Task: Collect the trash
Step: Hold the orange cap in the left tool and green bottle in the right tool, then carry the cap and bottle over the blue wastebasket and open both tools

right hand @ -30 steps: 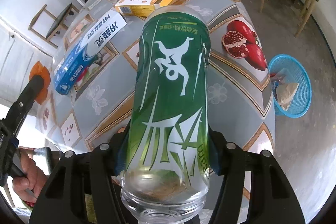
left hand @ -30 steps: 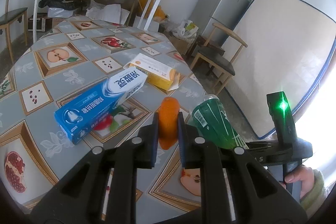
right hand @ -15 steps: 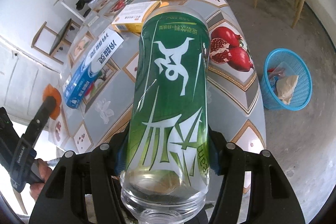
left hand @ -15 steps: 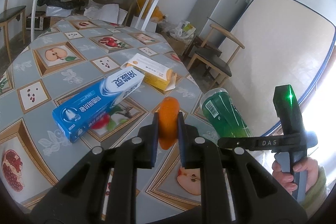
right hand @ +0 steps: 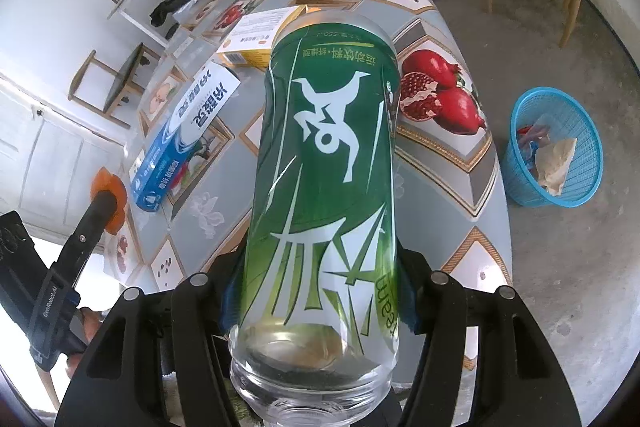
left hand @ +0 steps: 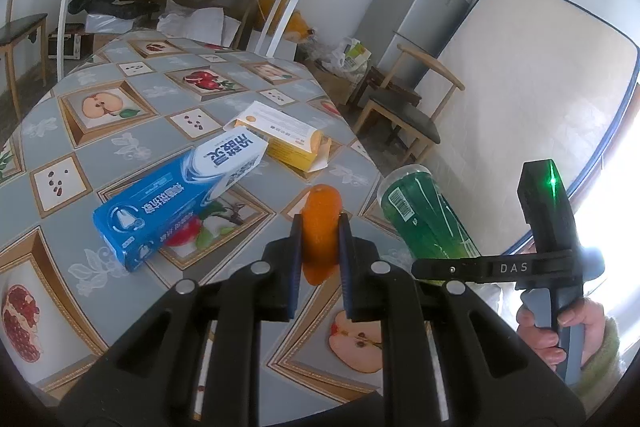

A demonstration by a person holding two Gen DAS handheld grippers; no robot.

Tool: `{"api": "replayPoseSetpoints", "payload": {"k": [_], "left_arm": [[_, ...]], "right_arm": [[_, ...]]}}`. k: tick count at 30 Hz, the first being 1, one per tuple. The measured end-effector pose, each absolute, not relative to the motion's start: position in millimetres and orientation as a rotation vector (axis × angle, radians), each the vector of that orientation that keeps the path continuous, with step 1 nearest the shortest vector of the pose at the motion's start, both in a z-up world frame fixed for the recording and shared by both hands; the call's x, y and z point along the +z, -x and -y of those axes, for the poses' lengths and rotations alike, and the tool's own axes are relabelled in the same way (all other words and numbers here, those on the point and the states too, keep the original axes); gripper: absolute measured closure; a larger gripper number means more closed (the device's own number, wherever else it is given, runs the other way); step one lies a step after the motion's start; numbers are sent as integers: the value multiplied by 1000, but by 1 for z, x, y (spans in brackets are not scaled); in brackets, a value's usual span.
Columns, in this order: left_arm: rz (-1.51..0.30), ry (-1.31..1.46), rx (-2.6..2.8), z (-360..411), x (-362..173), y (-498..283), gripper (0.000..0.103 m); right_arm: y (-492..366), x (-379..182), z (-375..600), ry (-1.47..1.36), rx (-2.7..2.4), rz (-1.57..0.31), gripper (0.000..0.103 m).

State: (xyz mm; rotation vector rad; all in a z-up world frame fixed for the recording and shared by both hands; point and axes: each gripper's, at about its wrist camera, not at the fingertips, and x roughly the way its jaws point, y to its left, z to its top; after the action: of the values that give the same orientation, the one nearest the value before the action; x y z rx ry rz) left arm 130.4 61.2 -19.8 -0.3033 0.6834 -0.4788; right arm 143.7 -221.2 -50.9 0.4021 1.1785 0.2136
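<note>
Clamping the green-labelled clear plastic bottle (right hand: 324,187) low on its body, the right hand-held gripper (right hand: 320,291) is holding it with its jaws spread fairly wide and pressing on both sides. The bottle's long axis is running straight out along the fingers, away from the camera, and it is hanging clear of the desk (right hand: 452,163) with the fruit-patterned grey cloth. The relation that counts is this — the round blue plastic mesh basket (right hand: 556,151) is sitting on the concrete floor to the right of the desk's edge, below the bottle and well apart from it, so the right hand is the nearer one and, as I judge it, is needing to swing right and down. The basket is already holding crumpled paper and some coloured scraps.

The left hand-held gripper (left hand: 320,243) is pinching a small orange piece (left hand: 320,223), probably fruit peel, its jaws nearly closed on it — it is hovering over the near part of the desk. Two more pieces are lying on the desk further out: a long blue and white toothpaste carton (left hand: 180,203) to the left, and beyond it a flat yellow and white cardboard box (left hand: 280,135) with an open flap.
</note>
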Motion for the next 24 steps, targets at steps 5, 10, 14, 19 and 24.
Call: {"api": "replayPoseSetpoints", "payload": {"k": [5, 10, 14, 19, 24], "left_arm": [[-687, 300, -500, -49, -15, -132, 88], [-687, 292, -554, -33, -1, -135, 88], [-697, 286, -639, -9, 11, -142, 88], [-757, 247, -777, 49, 20, -162, 88], [-871, 204, -908, 125, 19, -186, 88]], "right_arm": [[-137, -41, 244, -447, 212, -1125, 44], [-118, -30, 285, -526, 162, -1040, 44], [-84, -21, 344, -604, 47, -952, 44], [-41, -31, 415, -716, -102, -880, 44], [-21, -65, 464, -851, -149, -873, 44]]}}
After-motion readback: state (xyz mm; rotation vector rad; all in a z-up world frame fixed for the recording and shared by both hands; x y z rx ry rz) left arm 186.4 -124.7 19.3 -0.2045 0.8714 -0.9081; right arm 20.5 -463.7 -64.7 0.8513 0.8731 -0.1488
